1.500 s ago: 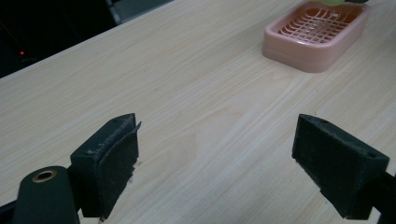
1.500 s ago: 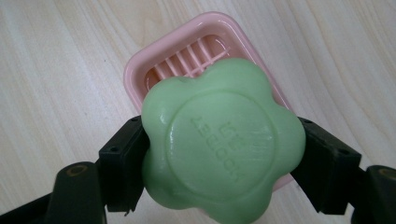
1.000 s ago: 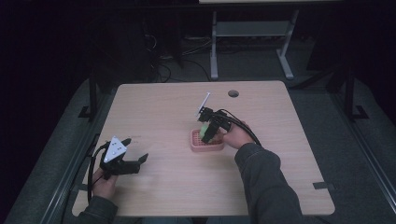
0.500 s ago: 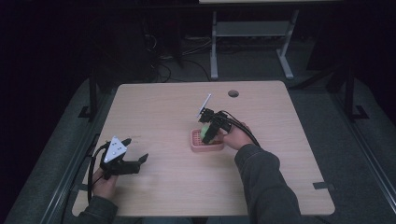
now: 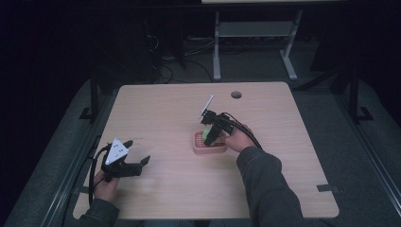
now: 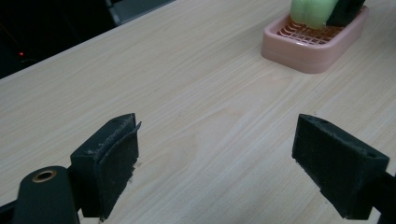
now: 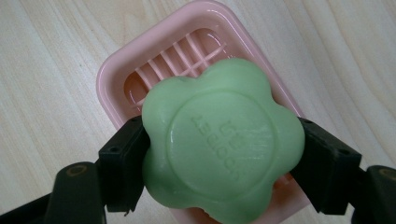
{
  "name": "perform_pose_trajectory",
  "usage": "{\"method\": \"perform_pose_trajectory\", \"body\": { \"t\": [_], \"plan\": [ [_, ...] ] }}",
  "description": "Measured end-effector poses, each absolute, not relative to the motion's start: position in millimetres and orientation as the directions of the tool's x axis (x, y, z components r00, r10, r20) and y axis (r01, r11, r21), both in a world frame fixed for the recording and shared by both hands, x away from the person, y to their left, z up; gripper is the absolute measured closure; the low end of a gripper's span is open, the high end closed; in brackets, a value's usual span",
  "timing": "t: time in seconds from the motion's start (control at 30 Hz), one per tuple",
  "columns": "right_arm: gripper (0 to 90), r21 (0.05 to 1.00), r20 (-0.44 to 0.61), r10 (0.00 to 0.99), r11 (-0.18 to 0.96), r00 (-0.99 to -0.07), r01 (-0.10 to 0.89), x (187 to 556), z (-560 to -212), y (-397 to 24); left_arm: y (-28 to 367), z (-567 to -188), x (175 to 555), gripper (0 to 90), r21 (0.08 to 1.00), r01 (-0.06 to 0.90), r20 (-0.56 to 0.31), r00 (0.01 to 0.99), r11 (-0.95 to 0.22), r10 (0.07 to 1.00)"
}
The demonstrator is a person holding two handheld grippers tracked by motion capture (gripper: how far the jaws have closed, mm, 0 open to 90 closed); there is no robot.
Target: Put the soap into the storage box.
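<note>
Right gripper (image 7: pixel 219 163) clamps the green flower-shaped soap (image 7: pixel 219 144) just over the pink soap dish (image 7: pixel 116 79) at frame centre of the high view, seating and release judged pending; left gripper (image 6: pixel 219 163) idles wide open lower left on the wooden table (image 5: pixel 165 113), path unobstructed

The pale wooden table (image 5: pixel 161 113) lies bare and open to the left, near and far. At its middle the pink slatted plastic soap dish (image 5: pixel 202 146) is the 1 obstacle, covered by the flower-shaped green soap bar (image 7: pixel 219 144) and right gripper (image 5: pixel 211 135). A round cable hole (image 5: pixel 236 94) sits far right.
</note>
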State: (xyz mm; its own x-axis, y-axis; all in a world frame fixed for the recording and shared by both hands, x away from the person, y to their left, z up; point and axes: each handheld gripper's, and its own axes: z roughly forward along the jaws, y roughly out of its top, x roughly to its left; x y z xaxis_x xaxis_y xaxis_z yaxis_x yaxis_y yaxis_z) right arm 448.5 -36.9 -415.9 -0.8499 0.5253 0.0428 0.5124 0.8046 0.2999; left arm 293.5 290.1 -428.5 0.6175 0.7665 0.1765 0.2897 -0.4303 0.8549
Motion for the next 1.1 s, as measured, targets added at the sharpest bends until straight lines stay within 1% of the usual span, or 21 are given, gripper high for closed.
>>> {"method": "perform_pose_trajectory", "body": {
  "t": [0.93,1.1],
  "plan": [
    [25.4,0.296,0.038,0.538,0.798,-0.842,0.524,449.7,-416.5,-38.8,290.6,-428.4,293.7,14.1,0.854,0.29,0.177,0.618,-0.431,0.766],
    [26.1,0.322,0.046,0.543,0.786,-0.838,0.527,449.2,-411.9,-41.0,289.9,-428.7,293.6,14.1,0.855,0.29,0.177,0.618,-0.431,0.766]
  ]
}}
